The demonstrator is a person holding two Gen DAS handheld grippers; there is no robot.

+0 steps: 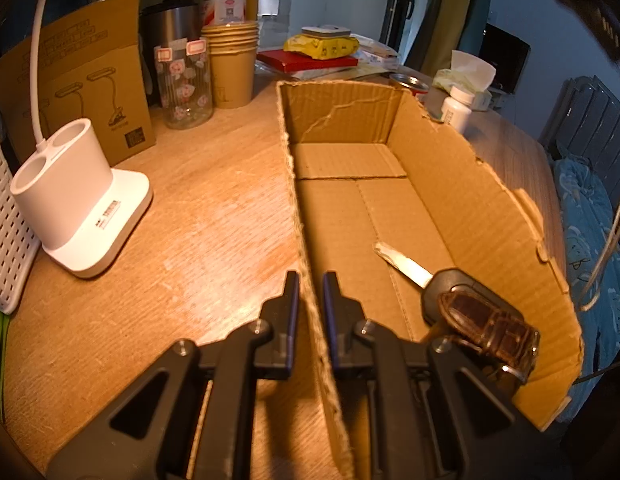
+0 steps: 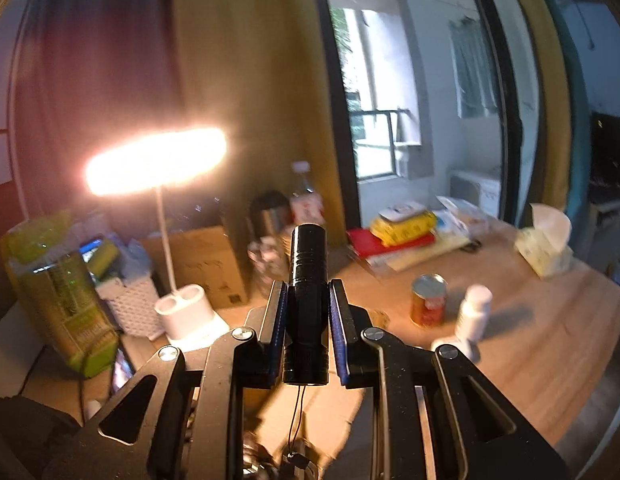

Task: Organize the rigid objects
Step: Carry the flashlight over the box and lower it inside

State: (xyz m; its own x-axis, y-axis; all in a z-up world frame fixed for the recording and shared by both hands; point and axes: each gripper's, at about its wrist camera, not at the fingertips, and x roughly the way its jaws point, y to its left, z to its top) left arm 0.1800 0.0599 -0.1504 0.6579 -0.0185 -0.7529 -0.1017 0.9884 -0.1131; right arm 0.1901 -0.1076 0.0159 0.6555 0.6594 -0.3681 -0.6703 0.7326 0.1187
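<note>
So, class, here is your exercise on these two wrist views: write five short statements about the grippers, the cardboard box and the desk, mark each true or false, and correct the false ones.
1. The left gripper is clamped on the wall of the cardboard box. True.
2. The box is empty. False: a car key with a brown leather fob lies inside it.
3. The right gripper holds a black flashlight. True.
4. The desk lamp is switched off. False: it glows brightly.
5. The red can lies on its side. False: it stands upright on the desk, beside a white bottle.
</note>
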